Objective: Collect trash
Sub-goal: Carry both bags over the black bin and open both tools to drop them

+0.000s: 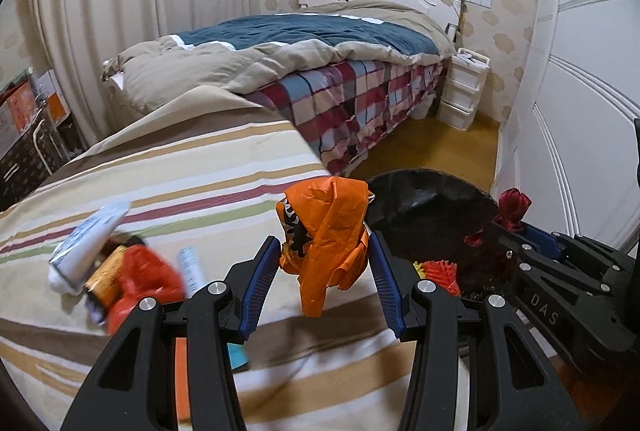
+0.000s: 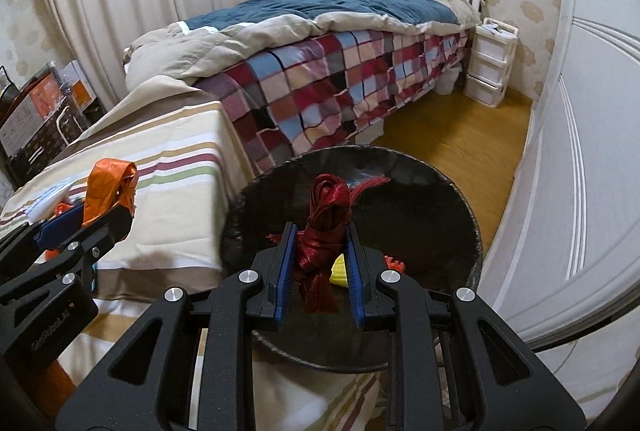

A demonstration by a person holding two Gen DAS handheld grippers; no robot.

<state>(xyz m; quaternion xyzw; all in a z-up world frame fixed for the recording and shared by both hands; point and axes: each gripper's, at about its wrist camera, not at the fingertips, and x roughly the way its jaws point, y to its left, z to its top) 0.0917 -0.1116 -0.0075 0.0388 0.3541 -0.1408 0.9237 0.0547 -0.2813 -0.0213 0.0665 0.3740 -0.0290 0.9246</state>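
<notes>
Far bed (image 1: 304,43): white headboard, beige-and-teal quilt, checked cover hanging down its near side. A white drawer unit (image 1: 464,87) stands at its far right end on the wood floor.

Striped cloth (image 1: 192,167), beige with brown, maroon and green bands, covers the near surface at left.

Bin (image 2: 460,199): round, lined with glossy black plastic, standing on the floor right of the striped cloth. Inside lie a yellow piece (image 2: 340,269) and small red-orange scraps; what they are cannot be told.

Left gripper (image 1: 324,251): clenched on a crumpled orange bag (image 1: 328,227) of thin plastic with black print, held at the cloth's right edge, just left of the bin.

Right gripper (image 2: 322,255): clamped on a knotted dark-red ribbon (image 2: 326,207), satin-like, held over the bin's opening.

Only the left view shows the remaining litter on the cloth at near left: a white tube (image 1: 84,243), a red wrapper (image 1: 148,275) and a gold-and-black packet, all blurred. The right view alone shows the full bin rim.
</notes>
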